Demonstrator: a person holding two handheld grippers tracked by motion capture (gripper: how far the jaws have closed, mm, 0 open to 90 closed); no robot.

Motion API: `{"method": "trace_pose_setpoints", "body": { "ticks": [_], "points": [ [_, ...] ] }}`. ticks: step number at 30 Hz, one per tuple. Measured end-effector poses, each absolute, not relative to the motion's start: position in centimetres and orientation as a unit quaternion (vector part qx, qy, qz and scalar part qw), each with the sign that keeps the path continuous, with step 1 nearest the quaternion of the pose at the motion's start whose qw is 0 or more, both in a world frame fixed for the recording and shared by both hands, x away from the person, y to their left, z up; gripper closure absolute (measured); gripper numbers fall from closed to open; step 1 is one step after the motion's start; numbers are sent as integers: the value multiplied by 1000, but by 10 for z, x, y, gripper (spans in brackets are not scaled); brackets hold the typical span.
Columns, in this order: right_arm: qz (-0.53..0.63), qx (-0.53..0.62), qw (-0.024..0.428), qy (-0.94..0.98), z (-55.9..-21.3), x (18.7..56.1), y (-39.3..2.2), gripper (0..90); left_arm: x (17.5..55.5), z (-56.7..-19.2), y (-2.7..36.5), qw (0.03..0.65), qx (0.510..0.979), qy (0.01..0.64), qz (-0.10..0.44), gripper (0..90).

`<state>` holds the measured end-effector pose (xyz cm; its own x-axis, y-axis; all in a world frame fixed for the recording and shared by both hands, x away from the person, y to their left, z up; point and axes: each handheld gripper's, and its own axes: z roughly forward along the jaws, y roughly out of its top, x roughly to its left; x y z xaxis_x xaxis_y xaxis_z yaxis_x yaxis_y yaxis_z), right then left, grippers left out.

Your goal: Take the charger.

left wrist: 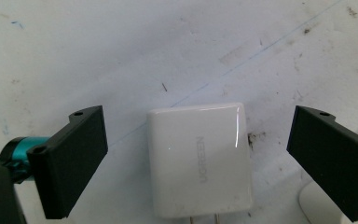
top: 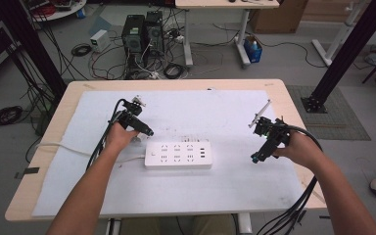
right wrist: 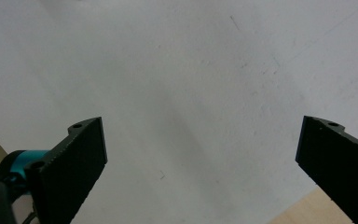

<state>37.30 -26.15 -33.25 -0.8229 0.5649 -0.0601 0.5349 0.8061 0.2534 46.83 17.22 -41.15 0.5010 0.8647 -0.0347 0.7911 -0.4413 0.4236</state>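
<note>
Two handheld grippers over white mat point(top: 225, 186). Left gripper point(left wrist: 198, 163): jaws wide apart, flanking white charger block point(left wrist: 199, 158), clear gap each side; block flat on mat, prongs toward camera, just beside white power strip point(top: 178, 155). Right gripper point(right wrist: 200, 172): jaws spread wide above bare mat near table's point(top: 293, 98) right edge, well apart from strip.

White mat point(top: 186, 191) covers wooden table point(top: 44, 142). Far on floor: two computer towers point(top: 142, 33) amid tangled cables point(top: 174, 70), blue box point(top: 252, 50) right, second table point(top: 225, 4) beyond.
</note>
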Motion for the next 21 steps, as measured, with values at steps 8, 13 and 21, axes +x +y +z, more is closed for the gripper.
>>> {"method": "trace_pose_setpoints", "body": {
  "ticks": [8, 13, 21],
  "points": [
    [114, 290, 68, 948, -333, 374, -263, 11, 469, -425, 175, 184, 843, 497, 93, 50],
    [115, 290, 67, 948, -334, 374, -263, 11, 469, -427, 174, 178, 847, 491, 100, 56],
    [113, 290, 68, 948, -335, 375, -263, 11, 464, -422, 174, 184, 851, 479, 108, 230]
  ]
}}
